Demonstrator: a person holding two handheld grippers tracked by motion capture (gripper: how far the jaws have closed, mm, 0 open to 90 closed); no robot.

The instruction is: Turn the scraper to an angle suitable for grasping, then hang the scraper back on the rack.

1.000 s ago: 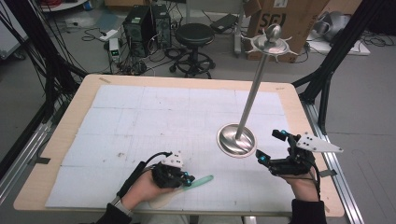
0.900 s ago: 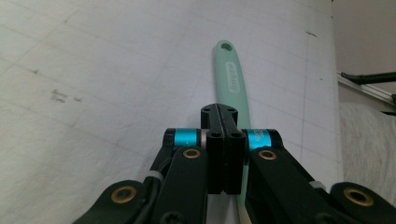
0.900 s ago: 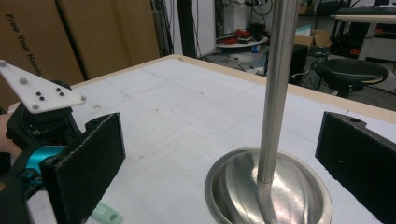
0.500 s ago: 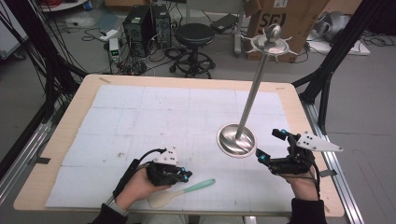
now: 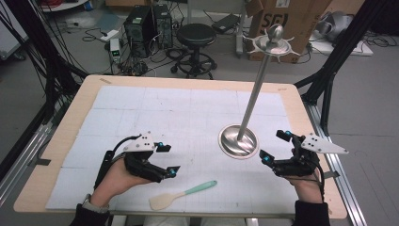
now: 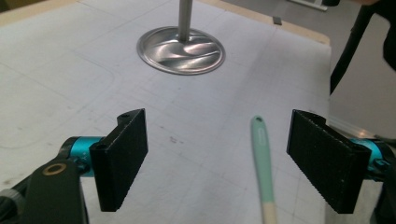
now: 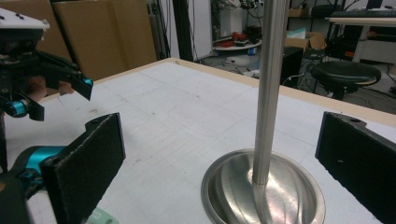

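A spatula (image 5: pixel 181 194) with a mint-green handle and a cream blade lies flat on the white mat near the table's front edge. My left gripper (image 5: pixel 168 160) hovers open just left of it and above it. In the left gripper view the spatula handle (image 6: pixel 260 158) lies on the mat between the open jaws, nearer the right one. A steel stand with a round base (image 5: pixel 238 141) and a tall pole (image 5: pixel 256 89) rises at centre right. My right gripper (image 5: pixel 272 147) is open beside the base, on its right. The pole (image 7: pixel 268 93) stands between its jaws, farther off.
The white gridded mat (image 5: pixel 188 117) covers most of the wooden table (image 5: pixel 70 127). Behind the table are a black stool (image 5: pixel 197 35), computer towers (image 5: pixel 146 23) and a cardboard box (image 5: pixel 291 19). Black frame posts (image 5: pixel 329 80) flank the table.
The left gripper, which held the spatula a second ago, has opened, let it go onto the mat and drawn back to the left. The right gripper has not moved.
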